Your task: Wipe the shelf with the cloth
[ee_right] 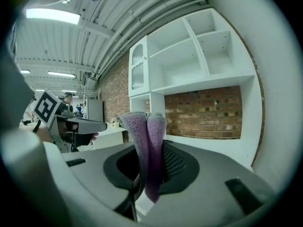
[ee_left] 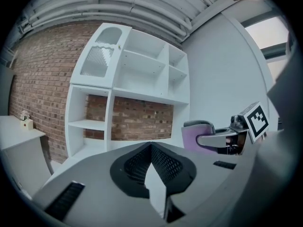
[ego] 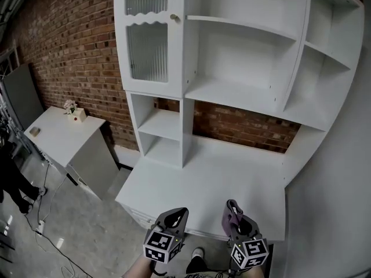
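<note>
1. Both grippers were held low at the near edge of the white desk [ego: 220, 175], side by side and apart, pointing toward the shelf unit [ego: 243, 94]
2. The left gripper [ego: 176, 213] had its jaws together at the tips, with nothing between them
3. The right gripper [ego: 234, 208] was clamped on the purple cloth [ee_right: 147, 143], which stood folded, sticking out past the jaw tips and touching no surface
4. The desk ran from the grippers back to the brick wall [ego: 243, 126], under a broad open-fronted shelf
5. Narrow cubbies [ego: 162, 126] bounded the left side, with a glass door [ego: 148, 51] above them
6. A grey wall [ego: 342, 178] sat just beside the unit's right edge
7. A side table [ego: 58, 133] stood well apart to the left
</note>
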`<state>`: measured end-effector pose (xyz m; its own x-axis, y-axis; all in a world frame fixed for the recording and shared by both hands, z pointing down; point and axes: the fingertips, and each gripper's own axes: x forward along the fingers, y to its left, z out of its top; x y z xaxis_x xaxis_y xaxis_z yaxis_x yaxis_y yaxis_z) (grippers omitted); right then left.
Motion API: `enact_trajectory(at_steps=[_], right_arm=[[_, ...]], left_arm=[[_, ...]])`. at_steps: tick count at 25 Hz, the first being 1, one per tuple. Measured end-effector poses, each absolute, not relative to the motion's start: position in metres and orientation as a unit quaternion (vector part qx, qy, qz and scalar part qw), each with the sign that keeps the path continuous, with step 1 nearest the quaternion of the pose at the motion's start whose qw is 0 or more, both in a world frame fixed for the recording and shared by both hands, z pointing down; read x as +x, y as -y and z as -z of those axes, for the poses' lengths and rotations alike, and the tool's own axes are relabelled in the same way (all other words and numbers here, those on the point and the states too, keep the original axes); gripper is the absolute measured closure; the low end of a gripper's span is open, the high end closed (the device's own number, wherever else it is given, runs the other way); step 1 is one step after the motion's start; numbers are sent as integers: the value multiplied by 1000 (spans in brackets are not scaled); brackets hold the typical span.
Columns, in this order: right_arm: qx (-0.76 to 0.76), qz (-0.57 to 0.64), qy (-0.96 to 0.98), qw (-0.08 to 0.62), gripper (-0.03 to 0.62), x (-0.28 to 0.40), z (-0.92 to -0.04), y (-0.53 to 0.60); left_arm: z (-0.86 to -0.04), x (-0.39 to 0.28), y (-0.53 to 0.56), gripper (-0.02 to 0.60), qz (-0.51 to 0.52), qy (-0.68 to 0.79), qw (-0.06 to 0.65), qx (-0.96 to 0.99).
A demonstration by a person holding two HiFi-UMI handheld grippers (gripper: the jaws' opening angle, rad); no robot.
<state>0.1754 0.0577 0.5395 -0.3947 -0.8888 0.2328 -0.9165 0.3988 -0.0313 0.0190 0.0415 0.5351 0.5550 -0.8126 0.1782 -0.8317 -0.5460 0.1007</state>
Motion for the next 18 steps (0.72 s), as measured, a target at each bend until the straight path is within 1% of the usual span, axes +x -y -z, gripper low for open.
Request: enact_trajectory(at_steps=[6,10,14,18], right_arm=[[532,-71,840,80,514,193,-521,33],[519,-64,849,76,514,204,-509,84],[518,-62,850,71,514,209,-501,127],[528,-57,844,72,514,199,-500,152]], left_arm=[[-512,38,47,568,-39,465,104,879],[-505,49,99,568,-43,477,78,874],[-500,59,140,568,-53,474,67,876],[-496,51,169,567,-48,470,56,879]])
